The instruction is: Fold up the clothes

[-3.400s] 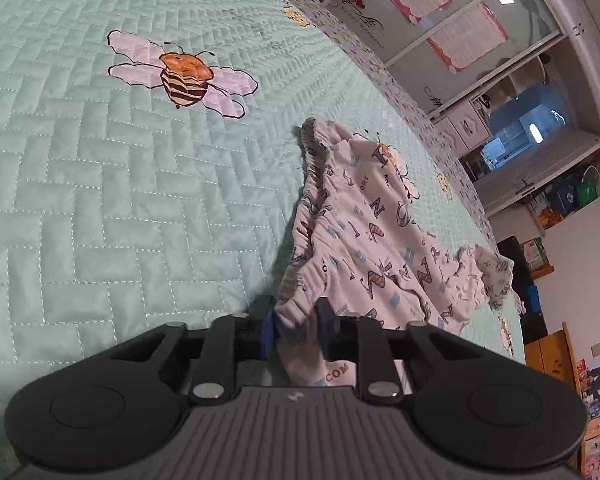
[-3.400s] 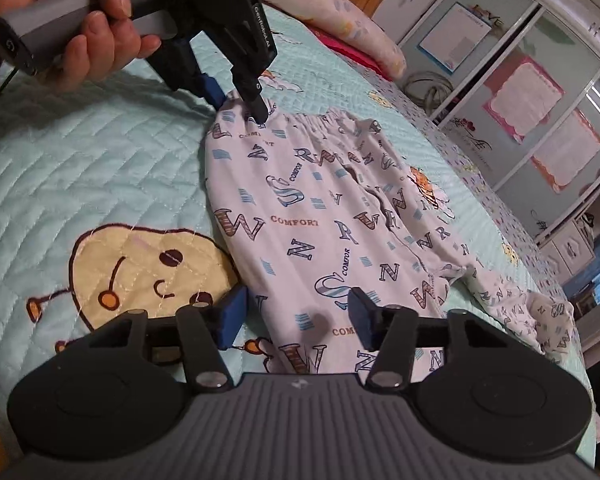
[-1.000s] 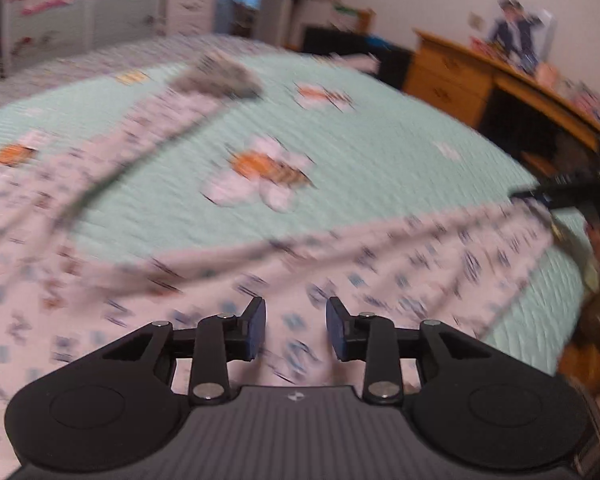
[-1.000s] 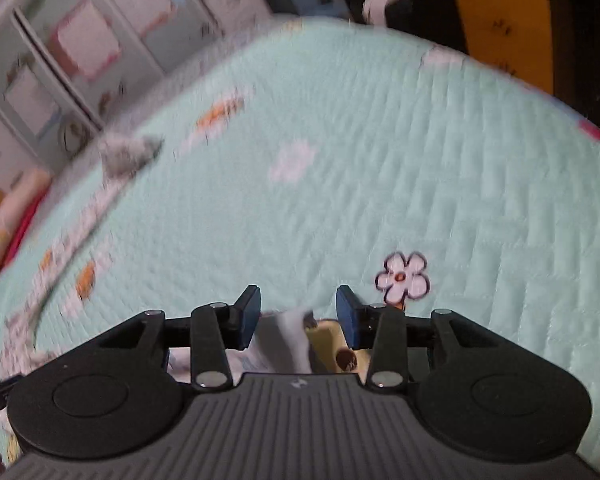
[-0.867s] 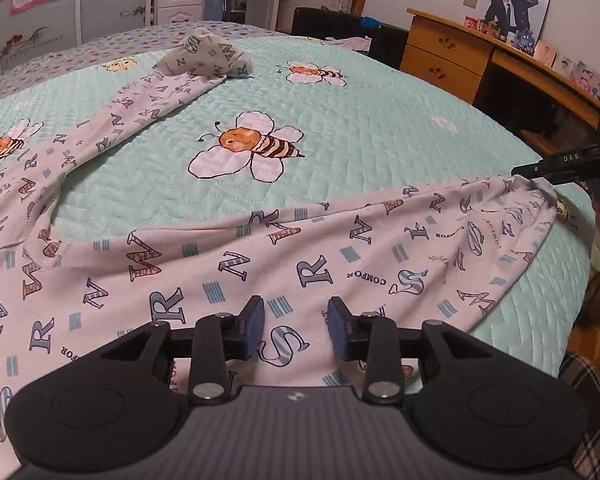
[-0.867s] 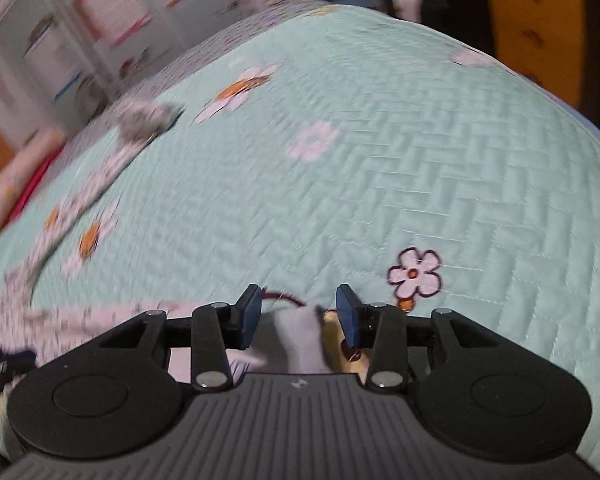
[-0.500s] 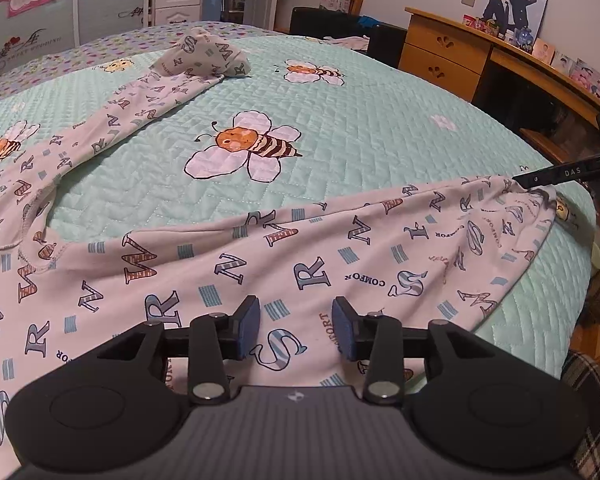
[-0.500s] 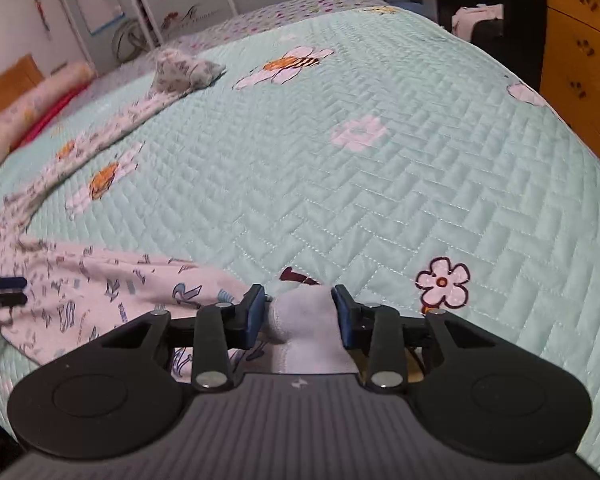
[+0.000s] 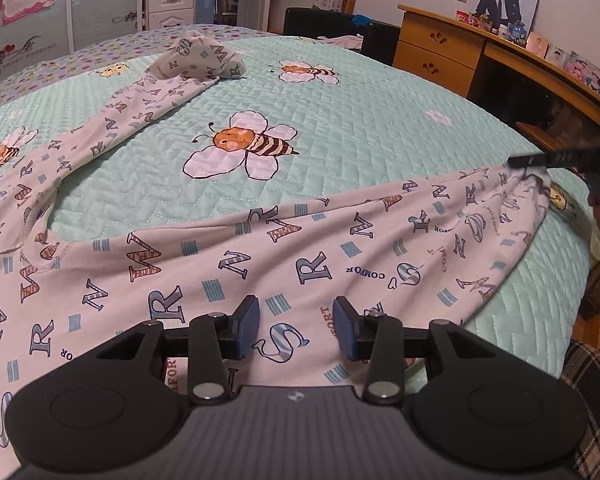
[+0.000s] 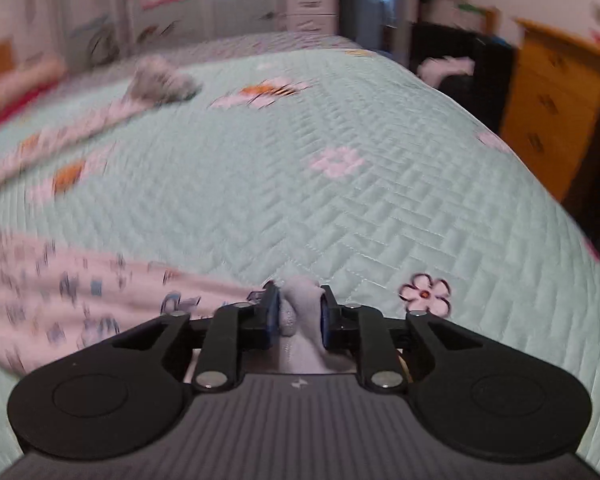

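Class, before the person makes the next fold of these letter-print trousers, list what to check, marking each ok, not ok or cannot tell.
1. Right gripper holds the trousers: ok; cloth is bunched between its pads, though the jaws just eased open slightly.
2. Left gripper holds cloth: not ok; jaws apart above the fabric, just opening, nothing pinched.
3. Near leg lies flat: ok.
4. Far leg cuff straightened: not ok; bunched in a lump.
5. Any cloth hanging over the quilt edge: cannot tell.
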`<state>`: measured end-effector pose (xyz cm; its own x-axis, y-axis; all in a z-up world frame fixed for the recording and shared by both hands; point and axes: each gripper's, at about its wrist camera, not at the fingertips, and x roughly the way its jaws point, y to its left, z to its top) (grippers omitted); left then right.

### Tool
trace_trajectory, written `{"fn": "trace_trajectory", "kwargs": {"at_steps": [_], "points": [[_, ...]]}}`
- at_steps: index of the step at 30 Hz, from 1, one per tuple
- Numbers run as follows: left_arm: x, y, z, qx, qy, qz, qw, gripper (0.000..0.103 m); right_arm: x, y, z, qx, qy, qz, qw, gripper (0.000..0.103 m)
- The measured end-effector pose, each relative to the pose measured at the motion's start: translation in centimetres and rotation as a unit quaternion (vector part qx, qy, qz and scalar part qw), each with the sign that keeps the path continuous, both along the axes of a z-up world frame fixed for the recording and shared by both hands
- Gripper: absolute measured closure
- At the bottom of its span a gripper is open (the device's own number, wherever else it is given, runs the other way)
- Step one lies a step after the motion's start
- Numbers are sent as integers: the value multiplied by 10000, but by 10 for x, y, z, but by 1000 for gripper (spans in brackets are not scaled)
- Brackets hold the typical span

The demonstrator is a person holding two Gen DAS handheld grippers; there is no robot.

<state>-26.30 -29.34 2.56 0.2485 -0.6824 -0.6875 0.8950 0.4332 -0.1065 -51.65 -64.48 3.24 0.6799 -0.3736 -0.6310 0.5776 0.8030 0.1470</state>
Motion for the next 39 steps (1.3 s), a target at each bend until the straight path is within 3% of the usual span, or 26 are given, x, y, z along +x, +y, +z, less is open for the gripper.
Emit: {"fn": "trace_trajectory", "kwargs": {"at_steps": [1,3,8,10,12,15,16,18,19,20,24,27,32,34,36,39], "points": [[1,0,1,-11,33,13,10000,59,-9,-1,6,113,-258,-209,9994,55],[2,4,7,-146,161,55,9997,59,-28,2,20,237,-763,-568,9952,53],[3,2,27,-614,373,-70,9974,59,-61,35,23,888,-1109,-1219,9823,53],[3,-5,26,-575,454,-113,9972,59,-75,35,7,1523,-1246,-1681,9659,53],[4,-9,22,-533,566,-80,9969,59,-88,30,-10,2137,-1551,-2073,9420,53],[7,-9,15,-491,725,44,9962,59,-95,18,-32,2734,-2069,-2265,9117,53],[8,-10,13,-475,761,91,9959,59,-94,15,-36,2792,-2152,-2226,9090,54],[11,-10,10,-443,831,181,9954,59,-88,11,-40,2745,-2146,-2122,9130,77],[10,-12,10,-429,778,160,9959,59,-84,8,-42,2750,-2105,-2047,9155,94],[10,-14,10,-415,725,138,9964,59,-82,8,-42,2745,-2065,-2013,9173,98],[20,-14,1,-343,879,236,9953,59,-88,17,-26,2643,-1883,-2125,9217,100],[22,-12,1,-376,938,214,9947,59,-90,18,-32,2678,-1639,-2177,9241,101],[13,-9,9,-355,844,-40,9958,59,-94,15,-36,2733,-1812,-2257,9173,96],[5,-7,15,-442,732,-119,9963,59,-98,24,-21,2174,-1686,-2473,9290,91],[-6,-10,22,-541,630,-293,9961,59,-90,38,4,1200,-1520,-2435,9504,86],[-28,-23,30,-704,560,-725,9933,58,-44,56,27,442,-1245,-970,9865,84]]}}
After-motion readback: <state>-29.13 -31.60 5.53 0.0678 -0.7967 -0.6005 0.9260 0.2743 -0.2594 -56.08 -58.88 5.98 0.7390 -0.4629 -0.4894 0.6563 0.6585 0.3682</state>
